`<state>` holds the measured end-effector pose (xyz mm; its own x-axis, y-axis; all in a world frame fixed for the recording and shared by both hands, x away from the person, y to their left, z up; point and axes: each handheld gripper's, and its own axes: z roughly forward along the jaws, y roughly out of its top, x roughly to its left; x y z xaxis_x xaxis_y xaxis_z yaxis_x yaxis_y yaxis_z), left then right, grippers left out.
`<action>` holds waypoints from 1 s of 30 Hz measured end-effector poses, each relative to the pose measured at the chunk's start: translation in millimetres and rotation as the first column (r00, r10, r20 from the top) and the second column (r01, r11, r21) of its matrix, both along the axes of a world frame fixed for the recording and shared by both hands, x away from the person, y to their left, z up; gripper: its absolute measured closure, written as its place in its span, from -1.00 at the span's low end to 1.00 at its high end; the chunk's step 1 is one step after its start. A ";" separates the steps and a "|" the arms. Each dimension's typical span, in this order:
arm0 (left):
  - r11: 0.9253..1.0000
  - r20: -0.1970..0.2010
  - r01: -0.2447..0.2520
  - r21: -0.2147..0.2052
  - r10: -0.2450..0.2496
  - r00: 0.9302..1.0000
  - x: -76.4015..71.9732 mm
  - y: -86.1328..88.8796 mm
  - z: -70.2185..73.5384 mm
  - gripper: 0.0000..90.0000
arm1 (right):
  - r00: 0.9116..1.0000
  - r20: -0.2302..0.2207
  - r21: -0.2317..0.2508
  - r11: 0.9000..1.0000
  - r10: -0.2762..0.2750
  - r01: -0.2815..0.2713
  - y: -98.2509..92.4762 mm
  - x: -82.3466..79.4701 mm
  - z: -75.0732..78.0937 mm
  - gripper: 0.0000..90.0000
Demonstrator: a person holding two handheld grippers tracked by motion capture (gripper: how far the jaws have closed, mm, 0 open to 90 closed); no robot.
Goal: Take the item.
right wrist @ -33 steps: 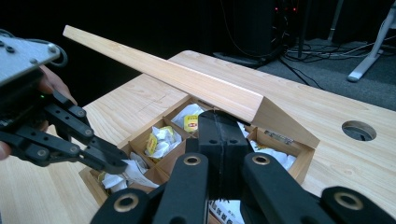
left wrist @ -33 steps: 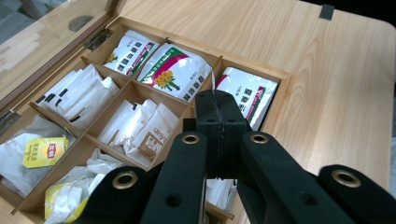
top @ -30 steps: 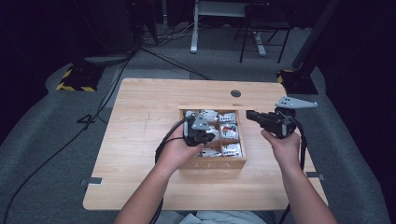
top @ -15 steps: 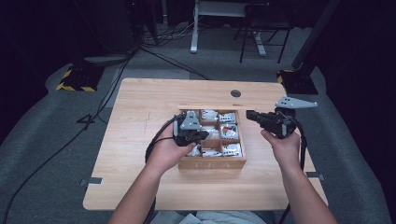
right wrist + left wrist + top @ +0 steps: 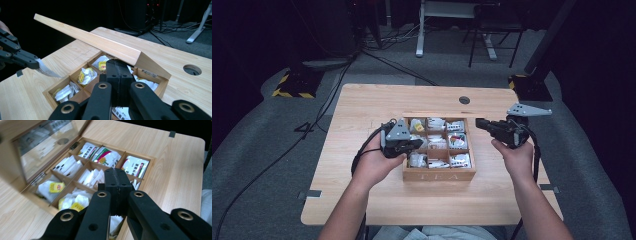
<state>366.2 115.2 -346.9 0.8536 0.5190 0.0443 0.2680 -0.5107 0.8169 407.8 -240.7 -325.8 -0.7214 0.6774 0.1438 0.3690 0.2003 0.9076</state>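
Observation:
A wooden tea box (image 5: 439, 175) stands mid-table, its compartments full of tea bags (image 5: 436, 123). Its glass-windowed lid (image 5: 32, 147) is raised, and it slants up over the box in the right gripper view (image 5: 100, 45). My left gripper (image 5: 417, 144) hovers at the box's left edge, shut on a thin white tea bag packet (image 5: 47, 71); a sliver of it pokes above the jaw tips (image 5: 117, 171). My right gripper (image 5: 479, 123) is shut at the box's back right corner, with its tips (image 5: 117, 62) just below the lid's near end. I cannot tell whether they touch the lid.
The light wooden table (image 5: 377, 110) has a round cable hole (image 5: 464, 100) behind the box. Cables trail across the grey floor at the left. A black-and-yellow case (image 5: 292, 85) and desk legs (image 5: 419, 30) stand beyond the table.
My left hand has drawn leftward from over the box's middle to its left edge, rising slightly with the packet. The right hand has stayed put.

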 end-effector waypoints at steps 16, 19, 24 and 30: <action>0.996 0.019 -0.068 -0.049 0.069 0.997 -13.9 59.6 -11.1 1.00 | 1.000 -0.001 -0.001 1.000 -0.001 0.001 0.0 -0.5 -0.3 0.99; 0.996 0.026 -0.076 -0.047 0.078 0.997 -18.6 71.6 -12.7 1.00 | 1.000 -0.002 -0.002 1.000 0.000 0.000 0.0 -1.1 -0.7 0.99; 0.994 0.035 -0.100 -0.038 0.101 0.994 -23.1 85.6 -11.7 1.00 | 1.000 0.000 -0.002 1.000 -0.001 0.001 0.2 -1.0 -1.0 0.99; 0.994 0.038 -0.106 -0.021 0.107 0.994 -21.5 95.3 -16.7 1.00 | 1.000 0.002 -0.009 1.000 -0.001 0.001 0.3 -1.9 -1.7 0.99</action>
<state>344.7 210.5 -363.6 0.7914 0.6078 0.0657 0.2877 -0.4651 0.8372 406.0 -240.4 -327.5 -0.7208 0.6797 0.1359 0.3672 0.2081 0.9066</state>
